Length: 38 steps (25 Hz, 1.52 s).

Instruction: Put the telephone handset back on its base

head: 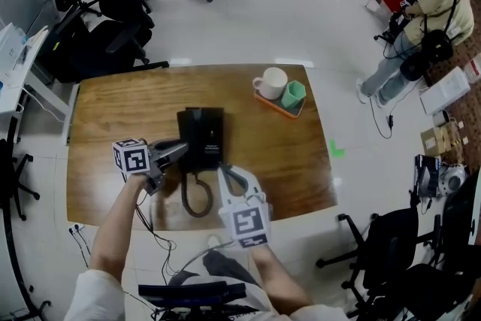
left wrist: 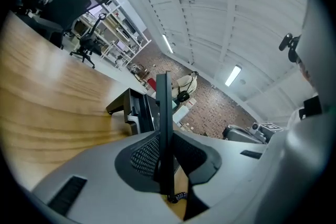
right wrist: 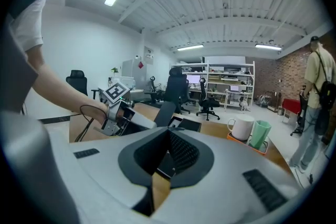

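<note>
The black telephone base [head: 207,133] sits in the middle of the wooden table [head: 113,116]. My left gripper [head: 180,150] reaches in from the left and is shut on the black handset [left wrist: 164,128], held edge-on and tilted up over the base's left side. From the right gripper view the handset [right wrist: 164,113] rises slanted out of the left gripper [right wrist: 123,118]. The coiled cord [head: 197,199] loops toward the table's near edge. My right gripper [head: 234,178] stands open just in front of the base's near end, gripping nothing.
An orange tray [head: 279,106] with a white mug [head: 270,83] and a green cup [head: 294,93] stands at the table's far right. A person [head: 425,22] stands on the floor to the right. Office chairs [head: 120,4] are behind the table and at the near right [head: 391,237].
</note>
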Tool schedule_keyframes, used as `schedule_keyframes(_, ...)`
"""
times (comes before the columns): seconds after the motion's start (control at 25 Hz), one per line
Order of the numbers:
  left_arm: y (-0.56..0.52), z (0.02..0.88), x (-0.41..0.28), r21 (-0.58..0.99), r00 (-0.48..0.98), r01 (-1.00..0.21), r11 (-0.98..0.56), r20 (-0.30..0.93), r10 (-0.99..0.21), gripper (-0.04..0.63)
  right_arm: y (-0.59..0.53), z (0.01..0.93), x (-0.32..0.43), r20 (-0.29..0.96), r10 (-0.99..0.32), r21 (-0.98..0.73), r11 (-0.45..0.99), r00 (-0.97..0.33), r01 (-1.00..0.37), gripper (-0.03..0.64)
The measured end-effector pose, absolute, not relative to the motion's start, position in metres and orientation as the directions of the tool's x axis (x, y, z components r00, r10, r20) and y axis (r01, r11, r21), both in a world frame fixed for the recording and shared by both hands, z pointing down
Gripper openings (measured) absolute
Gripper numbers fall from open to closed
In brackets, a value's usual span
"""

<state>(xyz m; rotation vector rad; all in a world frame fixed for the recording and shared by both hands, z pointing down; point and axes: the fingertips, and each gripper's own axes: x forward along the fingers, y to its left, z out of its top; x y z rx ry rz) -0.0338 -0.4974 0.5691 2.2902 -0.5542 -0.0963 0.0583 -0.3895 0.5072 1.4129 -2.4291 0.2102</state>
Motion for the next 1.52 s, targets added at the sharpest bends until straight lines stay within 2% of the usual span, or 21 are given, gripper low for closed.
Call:
schedule_keyframes(0.28, -0.510, 0.579, -0.025, 0.750, 0.947, -0.281, -0.598, 0.117, -0.299, 0.071, -0.393, 0.514, 0.058, 0.361, -0.812, 0.036, 0.503, -0.459, -0.863, 0.005)
schedule_keyframes(0.6, -0.524, 0.582, -0.021, 0.802, 0.968, -0.208, -0.560, 0.085, -0.238, 0.074, -0.394, 0.524, 0.062, 0.387, -0.805, 0.036, 0.500, -0.449, -0.865, 0.005)
schedule_keyframes(0.92, -0.533, 0.600, -0.023, 0.845, 0.966, -0.193, -0.500, 0.074, -0.247, 0.074, -0.392, 0.528, 0.062, 0.394, -0.801, 0.035, 0.504, -0.451, -0.863, 0.005)
schedule_keyframes(1.08, -0.535, 0.612, -0.029, 0.865, 0.951, -0.245, -0.438, 0.127, -0.282, 0.074, -0.392, 0.529, 0.062, 0.392, -0.801, 0.036, 0.505, -0.453, -0.862, 0.005)
schedule_keyframes(1.28, -0.536, 0.601, -0.019, 0.841, 0.962, -0.211, -0.499, 0.088, -0.259, 0.081, -0.393, 0.534, 0.058, 0.400, -0.792, 0.039, 0.517, -0.461, -0.855, 0.005)
schedule_keyframes(1.4, -0.538, 0.602, -0.020, 0.837, 0.953, -0.248, -0.487, 0.121, -0.277, 0.121, -0.393, 0.532, 0.053, 0.397, -0.790, 0.035, 0.522, -0.468, -0.852, 0.005)
schedule_keyframes(1.52, -0.535, 0.608, -0.022, 0.843, 0.946, -0.275, -0.463, 0.150, -0.288, 0.127, -0.392, 0.529, 0.050, 0.390, -0.791, 0.023, 0.520, -0.472, -0.854, 0.005)
